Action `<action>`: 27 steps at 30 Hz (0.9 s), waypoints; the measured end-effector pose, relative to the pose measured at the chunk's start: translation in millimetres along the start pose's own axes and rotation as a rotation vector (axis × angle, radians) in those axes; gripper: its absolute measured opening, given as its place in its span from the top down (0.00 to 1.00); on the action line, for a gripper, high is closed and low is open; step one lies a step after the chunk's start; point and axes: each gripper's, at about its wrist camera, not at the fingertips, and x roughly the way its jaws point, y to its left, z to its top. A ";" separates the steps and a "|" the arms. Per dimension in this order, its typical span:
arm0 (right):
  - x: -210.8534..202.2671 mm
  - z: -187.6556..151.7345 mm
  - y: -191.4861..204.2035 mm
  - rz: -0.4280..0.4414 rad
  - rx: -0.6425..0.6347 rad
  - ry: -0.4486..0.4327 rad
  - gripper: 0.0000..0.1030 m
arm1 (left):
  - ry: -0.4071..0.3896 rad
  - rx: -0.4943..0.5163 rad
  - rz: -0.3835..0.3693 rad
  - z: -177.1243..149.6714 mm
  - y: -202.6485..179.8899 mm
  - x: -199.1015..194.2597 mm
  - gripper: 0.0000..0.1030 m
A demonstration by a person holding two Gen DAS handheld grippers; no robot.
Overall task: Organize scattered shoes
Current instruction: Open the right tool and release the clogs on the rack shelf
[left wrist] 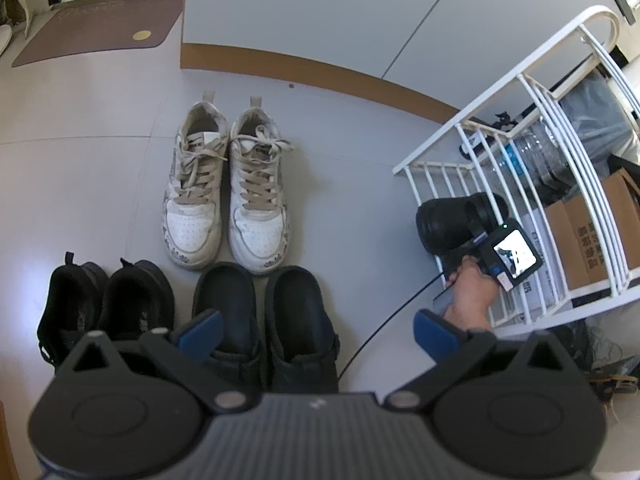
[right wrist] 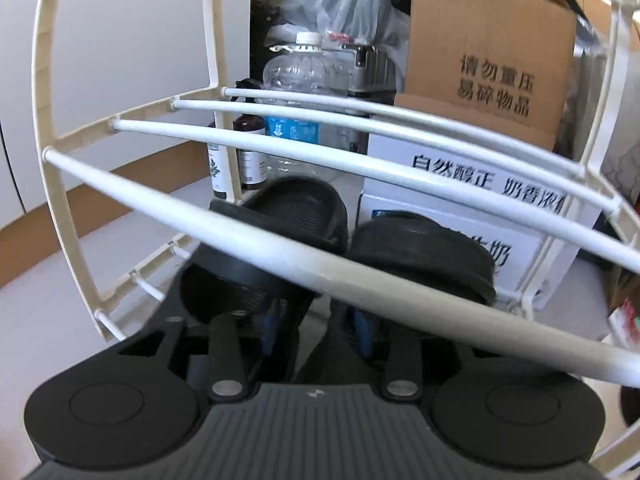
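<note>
The left tongs [left wrist: 316, 330] cover the heels of the dark clogs [left wrist: 264, 320]. A white rack bar [right wrist: 280, 248] crosses the two black slippers [right wrist: 348, 240] and hides their middles. The right tongs [right wrist: 316, 332] are mostly hidden under that bar. The brown box [right wrist: 492, 52] is cut off at the top.

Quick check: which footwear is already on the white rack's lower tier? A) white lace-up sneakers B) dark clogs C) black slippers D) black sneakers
C: the black slippers lie under the white rack bars, while the other three pairs sit on the floor.
</note>
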 end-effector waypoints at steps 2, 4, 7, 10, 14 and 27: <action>1.8 0.8 -2.4 -0.006 0.019 0.013 0.42 | 0.000 0.000 0.000 -0.1 1.1 2.1 0.00; -0.3 -0.2 -3.6 0.007 0.020 0.023 0.37 | 0.000 -0.001 0.000 -0.3 1.4 2.6 0.00; -6.6 0.2 -0.4 0.034 0.005 0.040 0.26 | 0.001 -0.002 -0.001 -0.4 1.0 2.2 0.00; -16.6 1.1 4.4 0.062 0.003 0.042 0.18 | 0.002 -0.001 -0.002 -0.8 0.7 1.9 0.00; -33.3 2.2 9.3 0.093 0.012 0.035 0.15 | 0.005 0.001 -0.006 -2.5 0.9 1.6 0.00; -75.4 -14.7 4.2 0.174 -0.101 0.057 0.14 | -0.031 0.019 -0.003 -0.8 2.8 -14.3 0.00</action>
